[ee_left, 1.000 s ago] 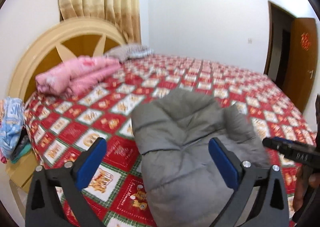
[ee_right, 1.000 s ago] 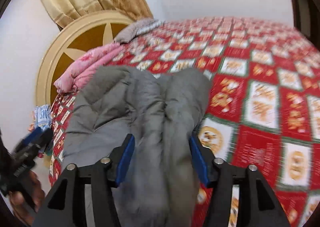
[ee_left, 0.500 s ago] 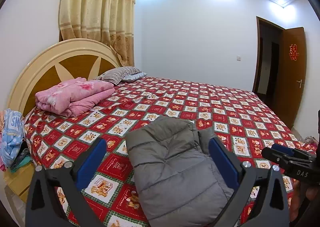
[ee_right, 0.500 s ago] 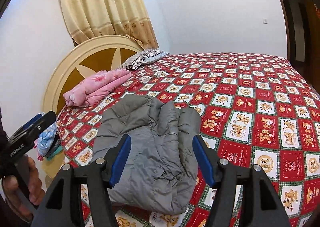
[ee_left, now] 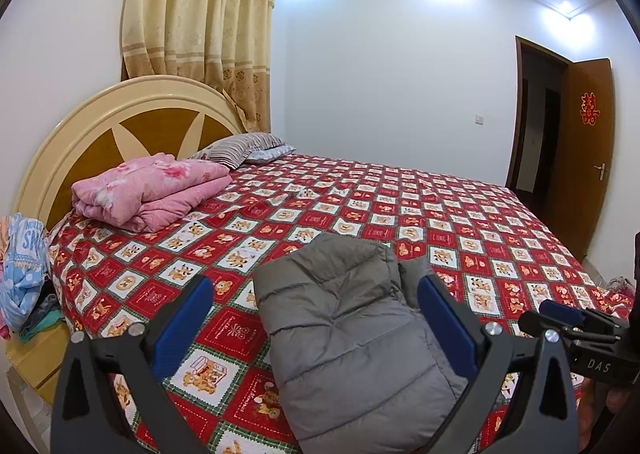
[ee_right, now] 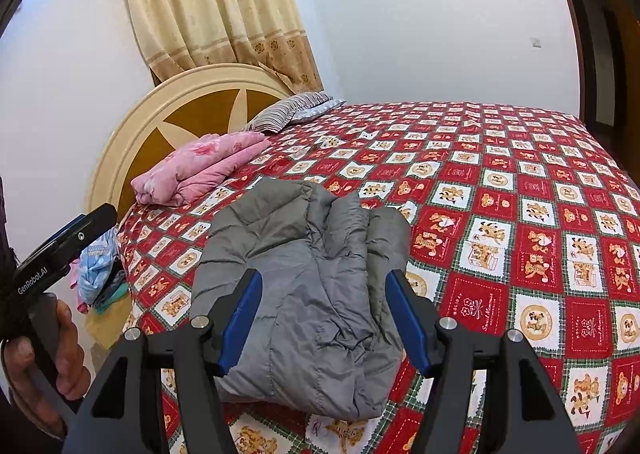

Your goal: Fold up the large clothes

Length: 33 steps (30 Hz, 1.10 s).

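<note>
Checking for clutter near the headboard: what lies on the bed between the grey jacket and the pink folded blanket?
Only bare red bedspread separates the grey jacket from the pink blanket; both views show it.

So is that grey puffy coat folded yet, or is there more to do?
Mostly done, it seems. The grey puffer jacket lies on the red patterned bedspread as a compact folded bundle. Nothing is in hand: the left claw and the right claw are both open and above it, gripping no fabric. What may be left is tidying the bulging right-hand edge, or setting it aside like the folded pink quilt.
</note>
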{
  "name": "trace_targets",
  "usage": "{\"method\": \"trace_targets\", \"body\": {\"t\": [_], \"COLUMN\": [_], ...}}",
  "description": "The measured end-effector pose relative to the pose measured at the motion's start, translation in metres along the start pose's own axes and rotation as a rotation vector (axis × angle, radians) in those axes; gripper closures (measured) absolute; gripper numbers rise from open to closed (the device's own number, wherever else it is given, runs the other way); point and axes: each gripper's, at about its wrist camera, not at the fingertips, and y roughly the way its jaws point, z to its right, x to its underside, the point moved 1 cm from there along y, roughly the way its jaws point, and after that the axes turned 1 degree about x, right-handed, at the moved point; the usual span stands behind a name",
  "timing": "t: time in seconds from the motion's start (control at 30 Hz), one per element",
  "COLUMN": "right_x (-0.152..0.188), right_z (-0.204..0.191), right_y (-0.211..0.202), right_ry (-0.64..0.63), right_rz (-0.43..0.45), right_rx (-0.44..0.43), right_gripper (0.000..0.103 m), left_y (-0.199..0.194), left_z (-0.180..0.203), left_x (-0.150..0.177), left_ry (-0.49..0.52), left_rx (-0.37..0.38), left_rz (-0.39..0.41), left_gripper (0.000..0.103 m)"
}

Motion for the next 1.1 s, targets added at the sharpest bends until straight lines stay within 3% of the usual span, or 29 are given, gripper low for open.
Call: {"method": "trace_targets", "body": {"t": [1.1], "right_x": [0.002], "right_z": [-0.004], "right_y": [-0.001], "right_ry": [-0.026], "right_rz": [0.002], "right_rx": [-0.007], "right_gripper": [0.039], "left_y": [0.005], "left_z": [-0.011], "left_x": [0.006], "left_ry": [-0.016], "left_rx": [-0.011], "left_rz": [-0.023], "left_gripper": [0.000]}}
